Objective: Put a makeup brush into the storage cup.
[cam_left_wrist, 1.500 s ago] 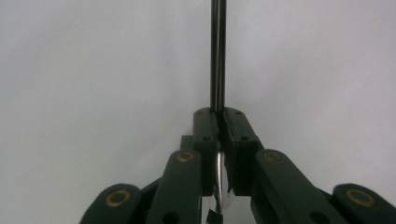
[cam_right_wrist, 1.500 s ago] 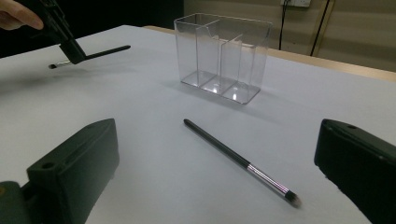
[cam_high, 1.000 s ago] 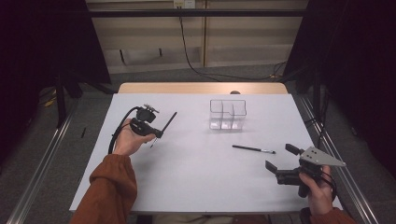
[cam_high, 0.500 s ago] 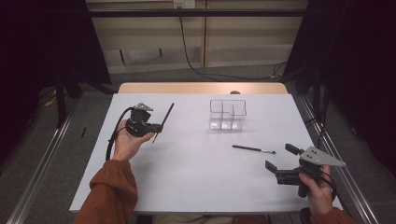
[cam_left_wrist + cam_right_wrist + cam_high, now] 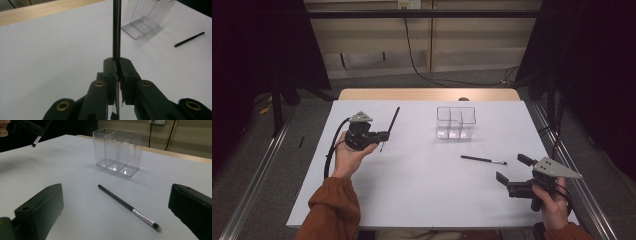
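The white desk point(image 5: 422, 195) carries the clear divided holder point(image 5: 455, 122) at about one o'clock from its middle, standing empty as far as I can see. My left gripper point(image 5: 384, 135) sits at about ten o'clock, lifted off the sheet, its fingers point(image 5: 110, 72) clamped tight on a thin black brush point(image 5: 391, 122). Over the last second I have swung that brush: it lay low and slanted, and now its long handle stands steeper, pointing up toward twelve o'clock, with the bristle end point(image 5: 35, 143) hanging below the fingers. The hand itself has hardly shifted; the change is mostly in the tilt. I read that as lining the brush up for the holder, which still lies well apart at three o'clock from it, so the carry across is yet to come.

My right gripper point(image 5: 511, 176) has stayed at about four o'clock, fingers point(image 5: 40, 207) spread wide and holding nothing. The second brush point(image 5: 483, 160) lies flat on the desk just ahead of them, between them and the holder, untouched, and I judge it the next pick.
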Available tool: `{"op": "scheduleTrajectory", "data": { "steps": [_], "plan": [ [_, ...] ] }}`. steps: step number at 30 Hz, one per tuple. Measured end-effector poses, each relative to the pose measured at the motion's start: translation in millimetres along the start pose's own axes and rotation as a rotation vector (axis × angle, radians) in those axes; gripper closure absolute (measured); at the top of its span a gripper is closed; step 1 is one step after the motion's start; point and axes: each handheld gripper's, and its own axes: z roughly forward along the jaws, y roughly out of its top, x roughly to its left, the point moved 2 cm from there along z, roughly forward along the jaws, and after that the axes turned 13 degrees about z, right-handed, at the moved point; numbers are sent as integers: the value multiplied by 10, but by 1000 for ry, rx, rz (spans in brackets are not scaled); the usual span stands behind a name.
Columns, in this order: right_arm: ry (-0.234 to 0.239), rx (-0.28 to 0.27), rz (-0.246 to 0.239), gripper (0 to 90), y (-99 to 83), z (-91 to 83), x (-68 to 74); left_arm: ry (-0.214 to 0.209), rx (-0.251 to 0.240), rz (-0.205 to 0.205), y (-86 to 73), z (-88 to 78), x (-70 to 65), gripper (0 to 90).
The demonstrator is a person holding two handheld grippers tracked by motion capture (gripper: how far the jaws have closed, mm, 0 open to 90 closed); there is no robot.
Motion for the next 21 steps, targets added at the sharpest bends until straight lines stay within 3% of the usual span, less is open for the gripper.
{"op": "scheduleTrajectory", "data": {
  "steps": [3, 6, 21],
  "plan": [
    [0, -1, 1, 0, 0, -1, 1, -26, -35, 9, 26, -26, -48, 845],
    [0, 0, -2, 0, 0, 1, 0, -41, -23, 39, 51, -25, -108, 845],
    [6, -3, 0, 0, 3, -7, 4, -161, 2, 115, 131, 84, -441, 844]
  ]
}}
